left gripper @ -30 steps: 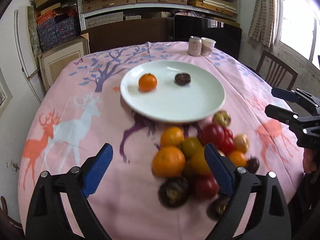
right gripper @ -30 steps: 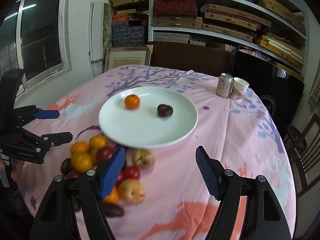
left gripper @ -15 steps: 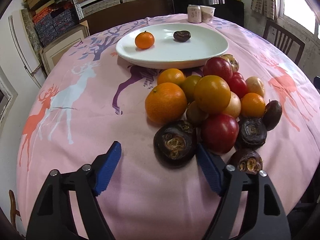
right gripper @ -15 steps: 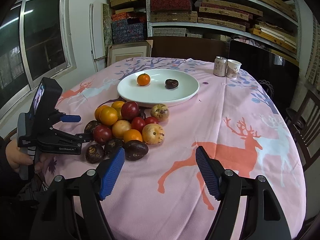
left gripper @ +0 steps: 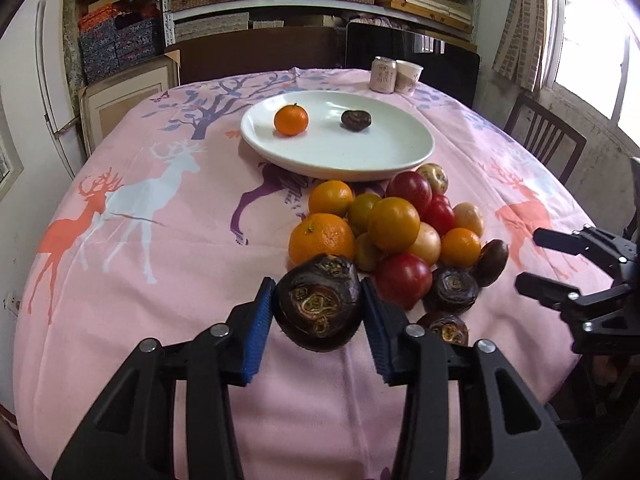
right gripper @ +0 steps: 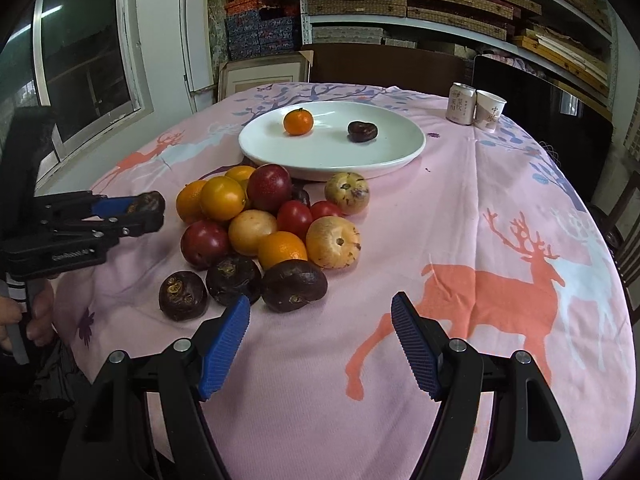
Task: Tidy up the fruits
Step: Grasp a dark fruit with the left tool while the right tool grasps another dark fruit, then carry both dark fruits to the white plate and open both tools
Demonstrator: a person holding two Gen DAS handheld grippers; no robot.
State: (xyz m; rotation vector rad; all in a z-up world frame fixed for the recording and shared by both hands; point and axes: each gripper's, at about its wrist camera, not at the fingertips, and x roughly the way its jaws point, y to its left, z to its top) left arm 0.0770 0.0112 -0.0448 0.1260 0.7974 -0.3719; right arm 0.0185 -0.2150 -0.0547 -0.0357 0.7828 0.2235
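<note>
Left gripper (left gripper: 318, 312): jaws closing, blue pads set against both flanks of a dark water chestnut (left gripper: 319, 307) at the near edge of the fruit pile. Whether that fruit was lifted off the cloth could not be told. From the right wrist view the same gripper (right gripper: 150, 210) appeared side-on at the left edge, the dark fruit (right gripper: 149, 201) showing at its tips.

Right gripper (right gripper: 320, 342): jaws wide apart, nothing between the pads, over bare pink tablecloth (right gripper: 500, 208) just in front of the pile. In the left wrist view it showed at the right edge (left gripper: 536, 260), fingers parted and empty.

Fruit pile (right gripper: 268, 216): oranges, red and yellow fruits and pale speckled ones heaped together near the white plate (right gripper: 396, 156), touching one another. Three more dark water chestnuts lay along its near side, the largest (right gripper: 294, 285) nearest the right gripper's left pad.

Plate contents: one orange (right gripper: 298, 121) and one dark fruit (right gripper: 362, 131), apart from each other.

Far edge of table: a can (right gripper: 460, 103) and a paper cup (right gripper: 490, 110), side by side.

Seen only from the right wrist: a hand (right gripper: 28, 320) on the left gripper's handle, and a window at left. Seen only from the left wrist: a wooden chair (left gripper: 544, 138) beside the table at right.
</note>
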